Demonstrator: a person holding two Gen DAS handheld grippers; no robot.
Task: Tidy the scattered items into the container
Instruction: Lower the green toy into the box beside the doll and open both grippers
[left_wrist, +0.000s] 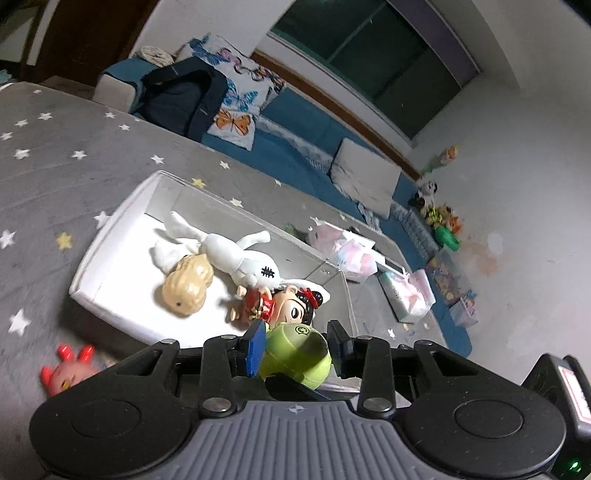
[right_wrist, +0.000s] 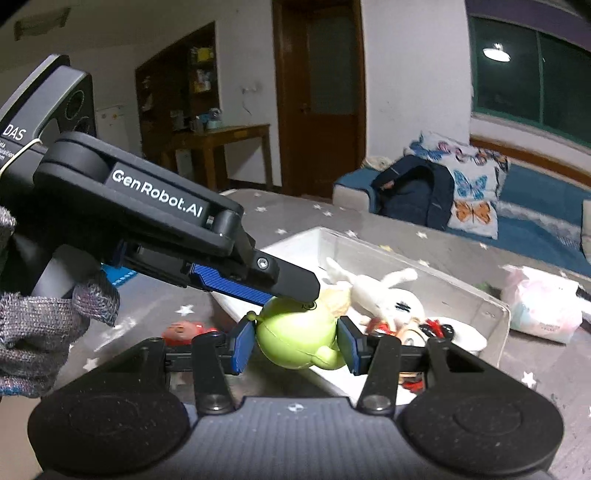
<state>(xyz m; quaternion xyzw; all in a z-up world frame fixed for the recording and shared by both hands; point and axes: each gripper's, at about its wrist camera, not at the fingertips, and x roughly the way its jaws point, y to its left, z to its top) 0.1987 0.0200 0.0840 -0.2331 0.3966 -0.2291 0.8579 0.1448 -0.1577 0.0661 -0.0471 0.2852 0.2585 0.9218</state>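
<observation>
A round green toy (right_wrist: 295, 343) hangs over the near corner of the white tray with clear walls (left_wrist: 110, 266). My right gripper (right_wrist: 295, 325) is shut on its sides, blue pads (right_wrist: 242, 347) pressing in. My left gripper (left_wrist: 295, 328) comes in from the left and is shut on the same toy (left_wrist: 295, 354), one finger lying across its top (right_wrist: 295, 288). In the tray lie a white plush rabbit (left_wrist: 236, 254), a tan toy (left_wrist: 184, 288) and a doll in red (left_wrist: 280, 306). A red toy (left_wrist: 66, 369) lies on the grey star cloth outside the tray.
Pink and white soft packs (left_wrist: 351, 251) lie beyond the tray's far end. A dark backpack (left_wrist: 177, 96) and a butterfly pillow (left_wrist: 236, 107) rest on the blue couch behind. A gloved hand (right_wrist: 37, 332) holds the left gripper's handle. More toys line the wall (left_wrist: 439, 218).
</observation>
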